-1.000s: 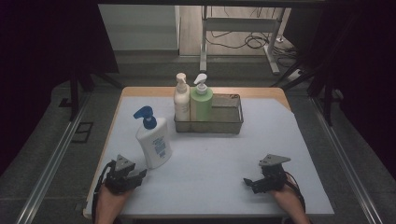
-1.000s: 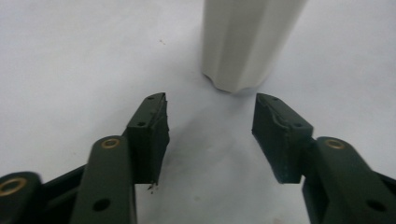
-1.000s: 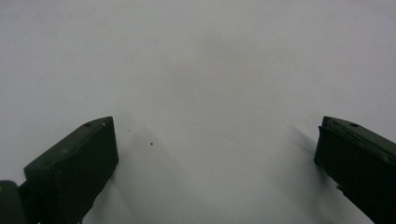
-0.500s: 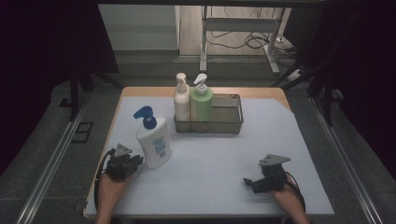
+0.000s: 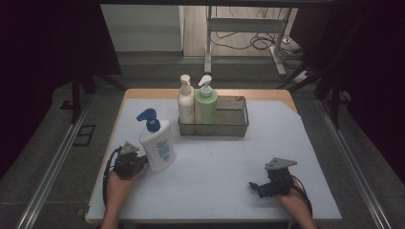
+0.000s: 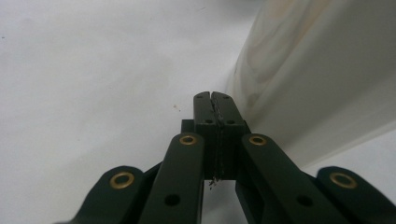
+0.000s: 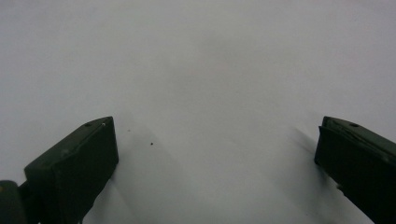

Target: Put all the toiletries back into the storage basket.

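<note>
- White lotion bottle (image 5: 156, 144) with a blue pump stood tilted on the table (image 5: 215, 191), in front of the wire basket (image 5: 239, 128) and to its left.
- Left gripper (image 5: 138, 161) sat against the bottle's base; its jaws had just been closing and met on nothing, the bottle wall (image 6: 317, 79) beside them.
- Right gripper (image 5: 255, 187), well apart from the bottle, stayed spread wide and empty.
- Risk: a push from the clenched jaws could topple the leaning bottle.
</note>
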Demonstrator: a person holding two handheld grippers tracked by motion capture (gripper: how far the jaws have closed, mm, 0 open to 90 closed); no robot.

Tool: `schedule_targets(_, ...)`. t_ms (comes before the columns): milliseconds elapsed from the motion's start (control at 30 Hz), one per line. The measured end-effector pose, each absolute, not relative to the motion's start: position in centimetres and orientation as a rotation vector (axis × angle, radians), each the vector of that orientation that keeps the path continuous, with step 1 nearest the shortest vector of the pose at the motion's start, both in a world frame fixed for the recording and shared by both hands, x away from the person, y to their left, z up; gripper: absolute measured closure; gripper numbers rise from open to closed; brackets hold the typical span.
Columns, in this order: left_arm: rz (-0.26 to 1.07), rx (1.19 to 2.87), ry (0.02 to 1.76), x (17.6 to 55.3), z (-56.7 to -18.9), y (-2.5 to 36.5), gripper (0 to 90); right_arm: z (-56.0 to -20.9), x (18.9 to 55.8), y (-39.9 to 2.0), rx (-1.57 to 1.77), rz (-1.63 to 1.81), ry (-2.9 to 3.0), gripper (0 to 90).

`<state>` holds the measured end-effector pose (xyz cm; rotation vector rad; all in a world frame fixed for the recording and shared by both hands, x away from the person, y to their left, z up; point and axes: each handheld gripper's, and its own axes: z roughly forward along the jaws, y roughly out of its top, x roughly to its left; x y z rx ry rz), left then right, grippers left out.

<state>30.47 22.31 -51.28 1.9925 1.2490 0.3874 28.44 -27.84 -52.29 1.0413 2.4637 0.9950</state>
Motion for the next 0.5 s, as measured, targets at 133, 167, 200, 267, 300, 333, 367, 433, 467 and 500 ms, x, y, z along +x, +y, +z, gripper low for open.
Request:
schedule_targets(133, 0.383, 1.996, 1.250, 30.41, -51.24, 22.26, 89.2, -52.29, 28.44, -27.84, 1.041, 0.995, 2.464, 0.0)
schedule_targets(167, 0.377, 1.996, 1.248, 30.38, -51.24, 22.26, 89.1, -52.29, 28.44, -27.84, 1.041, 0.995, 2.464, 0.0)
schedule_targets(200, 0.371, 1.995, 1.245, 30.35, -51.26, 22.24, 89.1, -52.29, 28.44, -27.84, 1.041, 0.995, 2.464, 0.0)
schedule_targets(267, 0.363, 1.995, 1.242, 30.29, -51.27, 22.22, 89.1, -52.29, 28.44, -27.84, 1.041, 0.995, 2.464, 0.0)
schedule_targets(300, 0.361, 1.994, 1.241, 30.27, -51.29, 22.22, 89.2, -52.29, 28.44, -27.84, 1.042, 0.995, 2.464, 0.0)
schedule_targets(333, 0.360, 1.992, 1.240, 30.25, -51.31, 22.21, 89.1, -52.29, 28.44, -27.84, 1.042, 0.995, 2.464, 0.0)
schedule_targets(367, 0.357, 1.992, 1.239, 30.24, -51.32, 22.22, 89.1, -52.29, 28.44, -27.84, 1.042, 0.995, 2.464, 0.0)
schedule_targets(433, 0.356, 1.993, 1.235, 30.24, -51.32, 22.21, 89.2, -52.29, 28.44, -27.84, 1.041, 0.995, 2.464, 0.0)
schedule_targets(467, 0.356, 1.993, 1.234, 30.22, -51.32, 22.19, 89.1, -52.29, 28.44, -27.84, 1.041, 0.995, 2.464, 0.0)
schedule_targets(500, 0.356, 1.996, 1.231, 30.20, -51.32, 22.18, 89.1, -52.29, 28.44, -27.84, 1.041, 0.995, 2.464, 0.0)
